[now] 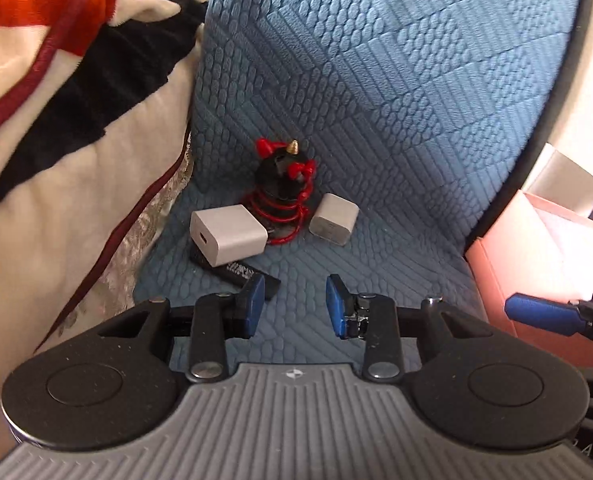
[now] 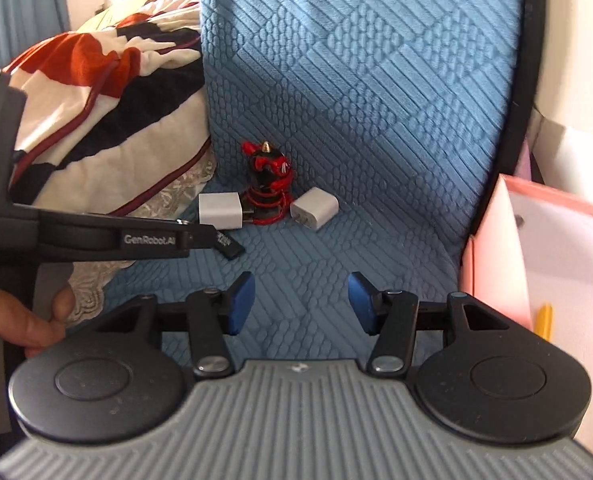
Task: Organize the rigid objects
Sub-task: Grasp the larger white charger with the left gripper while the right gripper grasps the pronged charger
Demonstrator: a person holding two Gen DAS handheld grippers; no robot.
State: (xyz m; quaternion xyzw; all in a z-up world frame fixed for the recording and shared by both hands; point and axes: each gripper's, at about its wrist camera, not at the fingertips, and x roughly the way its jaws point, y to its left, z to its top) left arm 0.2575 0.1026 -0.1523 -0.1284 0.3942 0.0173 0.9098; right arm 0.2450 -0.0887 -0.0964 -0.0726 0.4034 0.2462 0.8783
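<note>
nothing is sorted yet, i judge: two chargers (image 1: pixel 227 233) (image 1: pixel 333 219), a red-and-black mount (image 1: pixel 283 188) and a black stick (image 1: pixel 238 274), maybe a usb drive, lie clustered on the blue seat (image 1: pixel 376 120). my left hand-held gripper (image 1: pixel 295 306) and right hand-held gripper (image 2: pixel 301 303) hover part-open, holding nothing. the pink box (image 2: pixel 496 248) waits at right.

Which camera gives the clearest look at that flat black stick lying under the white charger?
The left wrist view: the flat black stick shows most of its length and white lettering beneath the white charger. In the right wrist view the left gripper's arm covers it, leaving only its end.
</note>
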